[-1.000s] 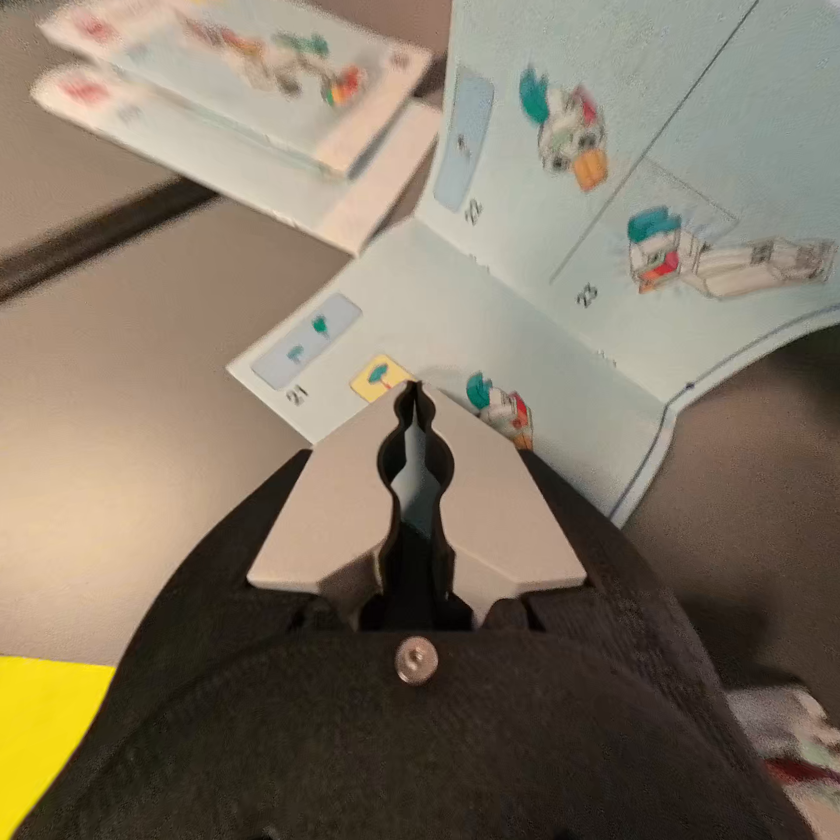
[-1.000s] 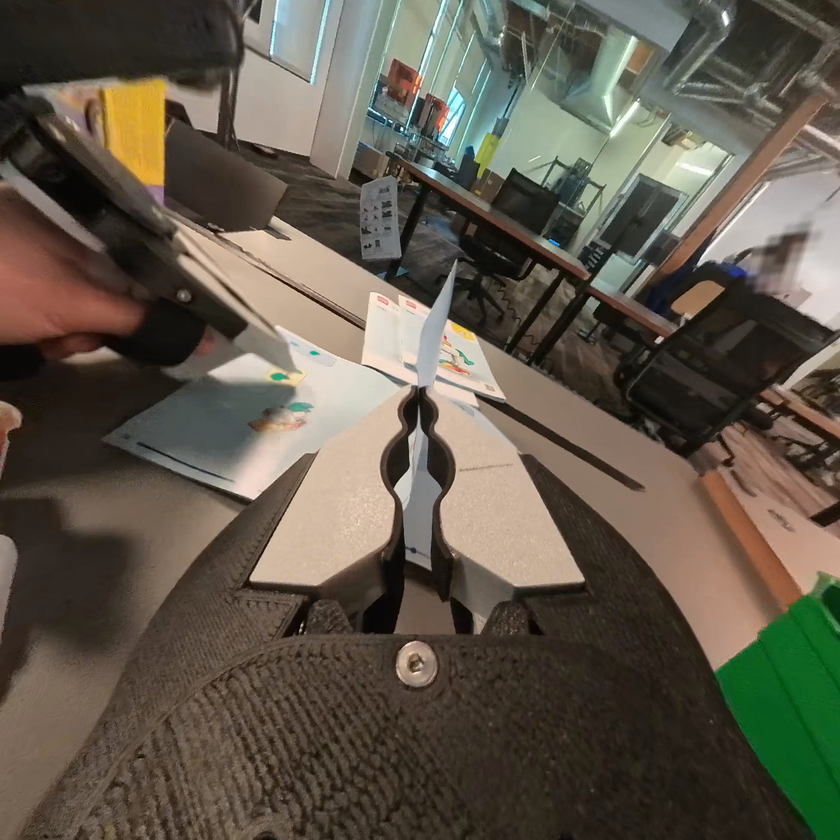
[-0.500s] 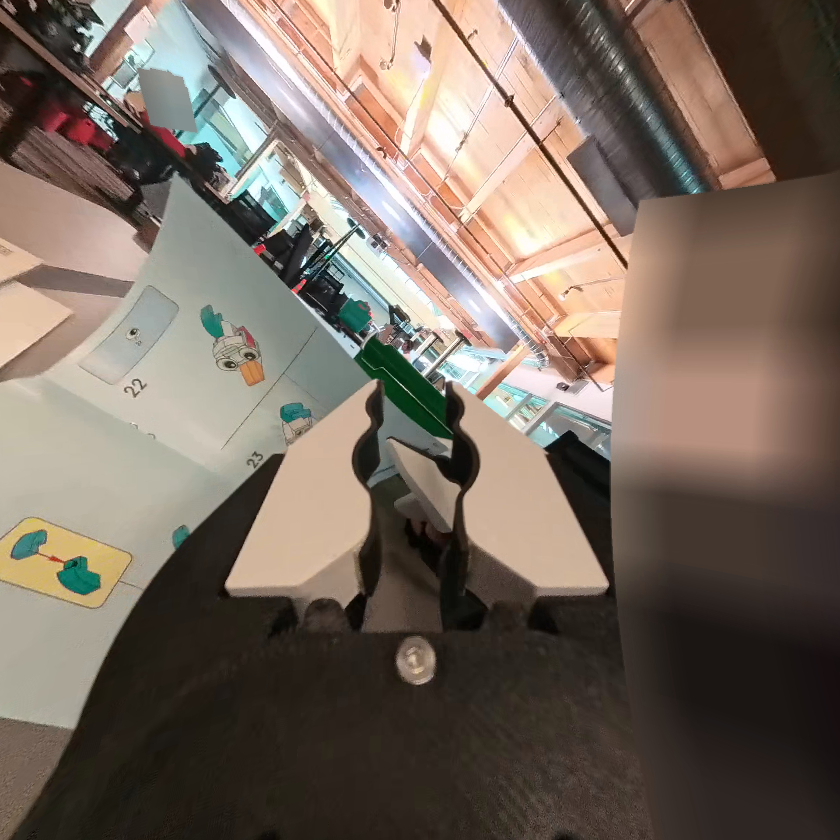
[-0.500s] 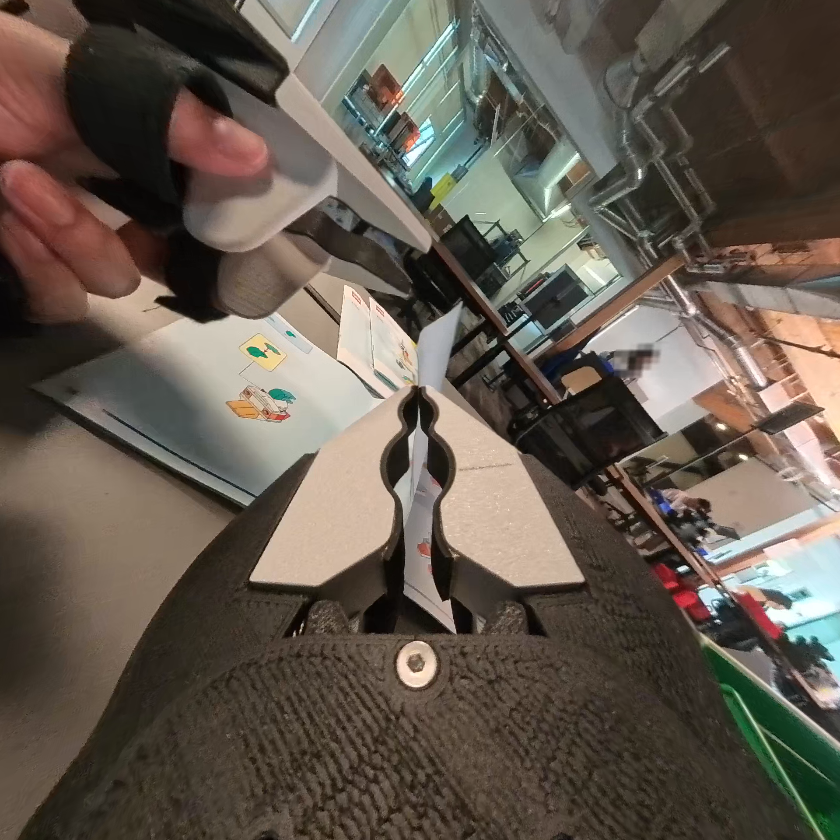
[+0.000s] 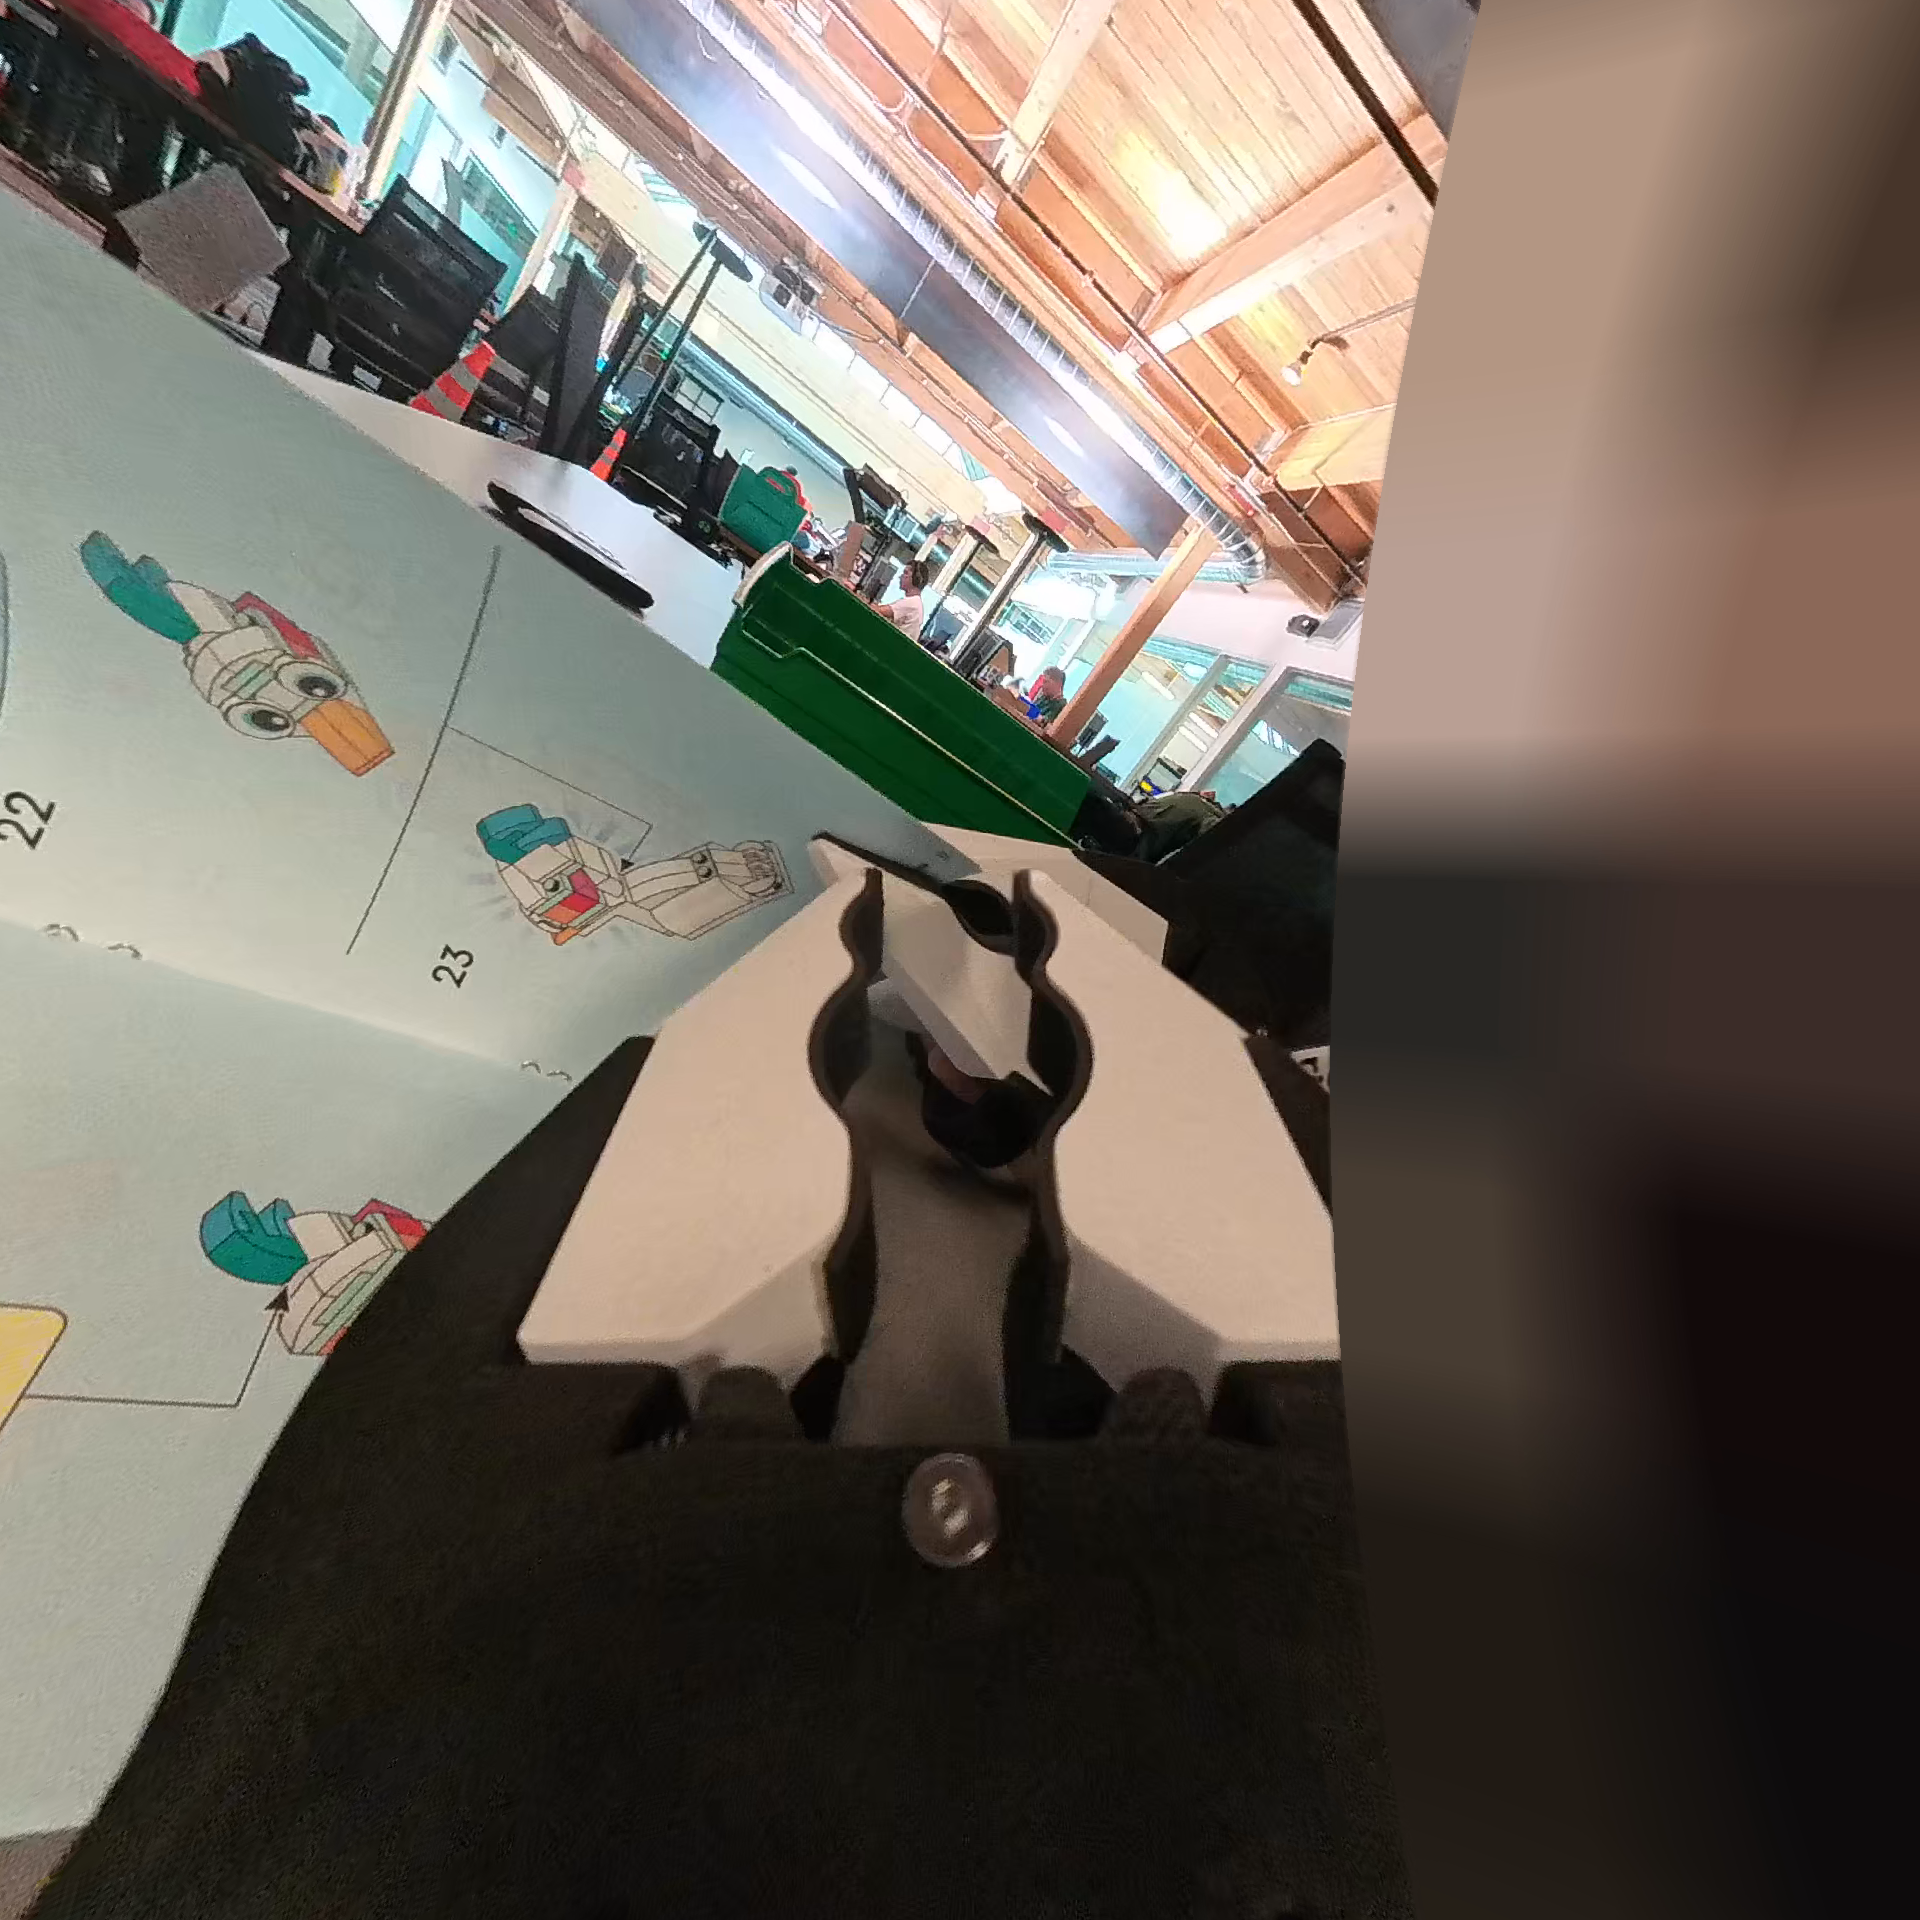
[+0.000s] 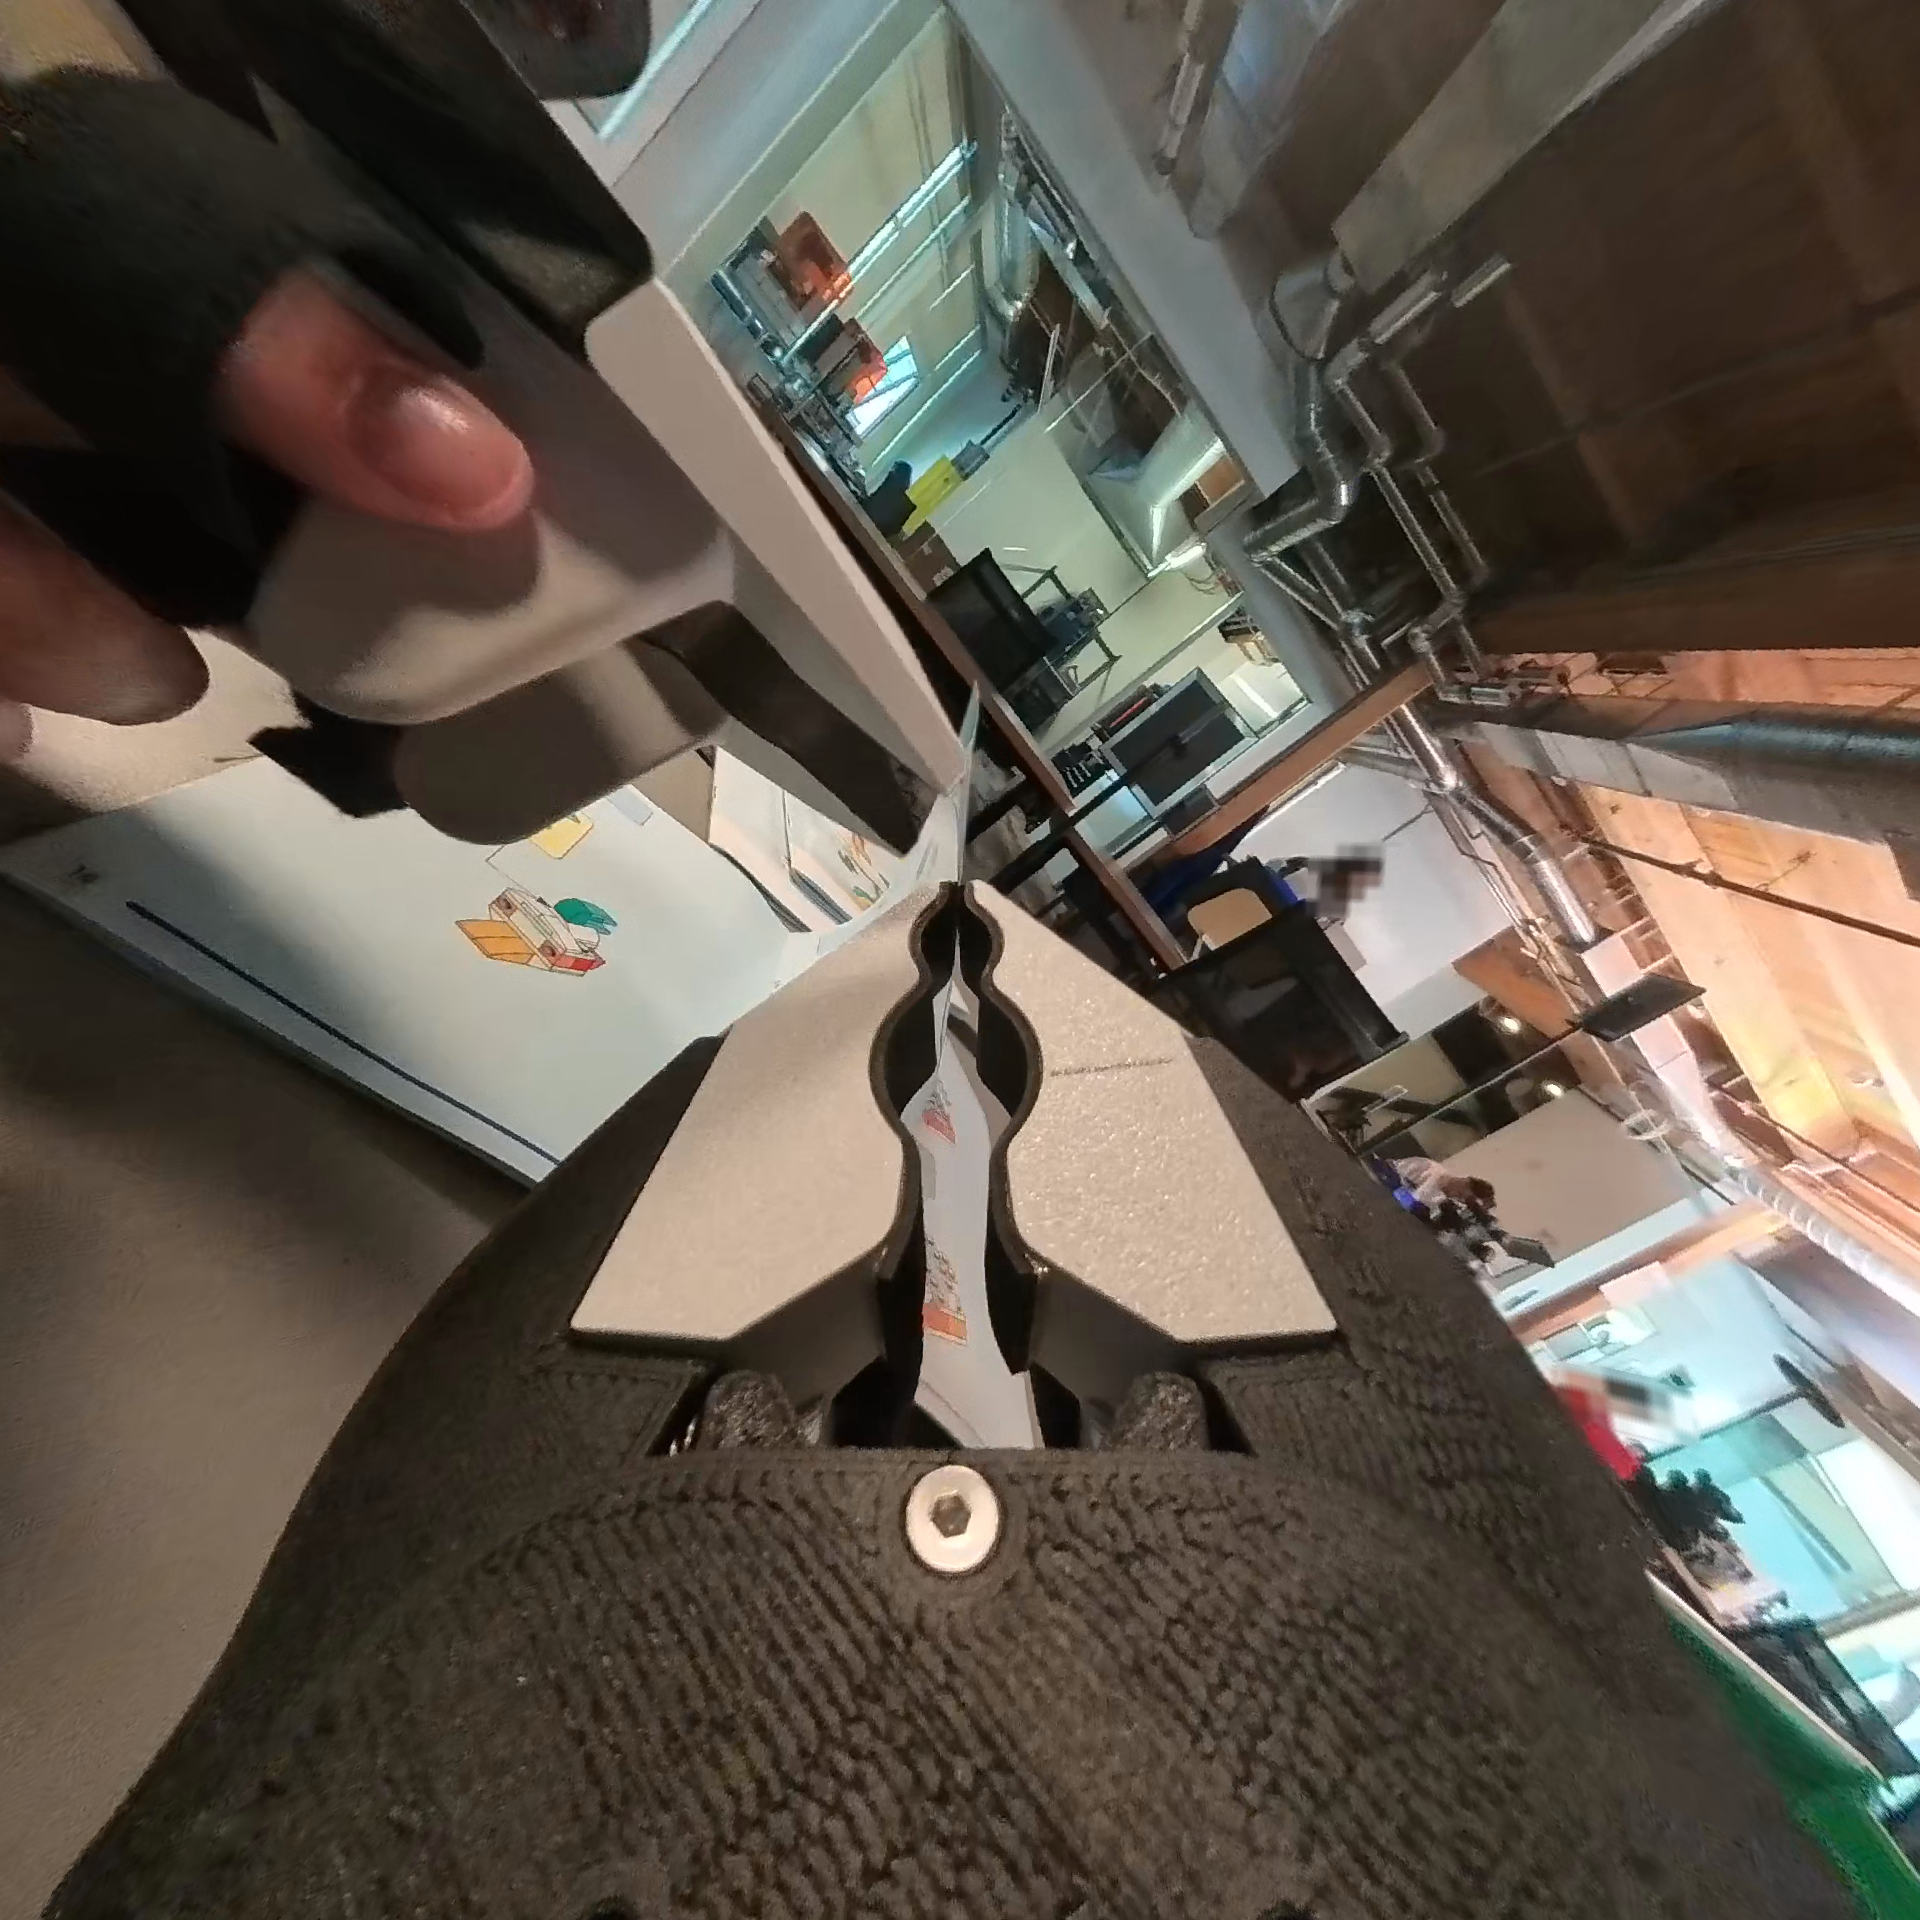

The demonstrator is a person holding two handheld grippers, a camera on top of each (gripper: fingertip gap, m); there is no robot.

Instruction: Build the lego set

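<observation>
An instruction booklet with pale blue pages lies open on the grey table (image 6: pixel 156 1247). My right gripper (image 6: pixel 961 894) is shut on one raised page (image 6: pixel 951 1132), which stands edge-on between its jaws. The same page (image 5: pixel 312 831) fills the left of the left wrist view, showing bird build pictures. My left gripper (image 5: pixel 948 894) is open and empty, and the white tip of the right gripper (image 5: pixel 966 987) shows through its gap. In the right wrist view the left gripper (image 6: pixel 925 800), held by a hand (image 6: pixel 395 416), has its tips at the page's upper edge.
The flat page of the booklet (image 6: pixel 364 935) lies on the table at the left. More booklets (image 6: pixel 821 852) lie behind it. A green bin (image 5: pixel 894 717) stands on the table to the right, also at the corner of the right wrist view (image 6: pixel 1849 1766). Office desks and chairs lie beyond. Only a small space, under 4 cm, lies between the two pairs of fingers.
My left gripper was shut low over the flat page; it has opened, lifted and turned toward the raised page and the right gripper. The right gripper has tilted while still holding the page.
</observation>
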